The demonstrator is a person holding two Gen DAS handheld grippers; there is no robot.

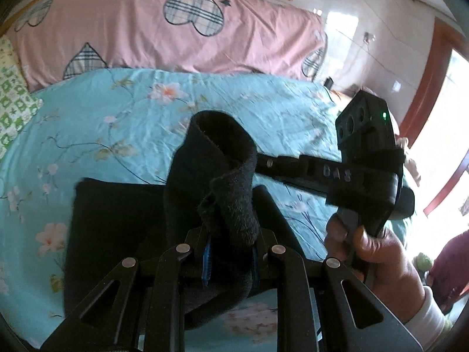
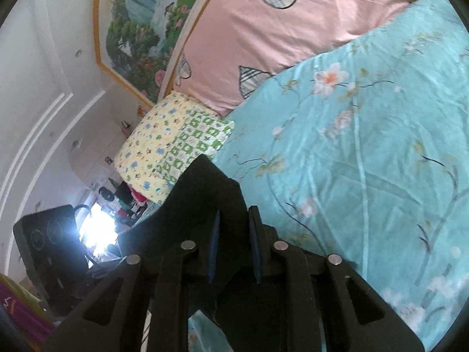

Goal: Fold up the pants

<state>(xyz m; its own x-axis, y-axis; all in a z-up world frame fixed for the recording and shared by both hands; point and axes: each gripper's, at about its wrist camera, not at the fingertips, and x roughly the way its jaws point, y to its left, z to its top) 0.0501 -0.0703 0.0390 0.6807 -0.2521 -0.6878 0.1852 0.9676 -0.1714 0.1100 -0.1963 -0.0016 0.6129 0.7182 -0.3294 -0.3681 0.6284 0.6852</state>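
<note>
Black pants point(image 1: 117, 220) lie partly folded on the teal floral bedsheet point(image 1: 102, 123). One thick edge of them is lifted off the bed. My left gripper point(image 1: 231, 234) is shut on that raised fold, with fuzzy black cloth bunched between its blue pads. To the right, a hand point(image 1: 378, 252) holds the right gripper's handle point(image 1: 366, 182), and its fingers reach left to the same raised fold. In the right wrist view my right gripper point(image 2: 234, 214) is shut on a peak of the pants point(image 2: 205, 182), which hangs between its pads.
A pink quilt with plaid hearts point(image 1: 132, 29) lies across the head of the bed. A yellow and green pillow point(image 2: 164, 143) sits at its side. A framed landscape painting point(image 2: 140, 29) hangs on the wall, and a red door frame point(image 1: 433, 88) stands at the right.
</note>
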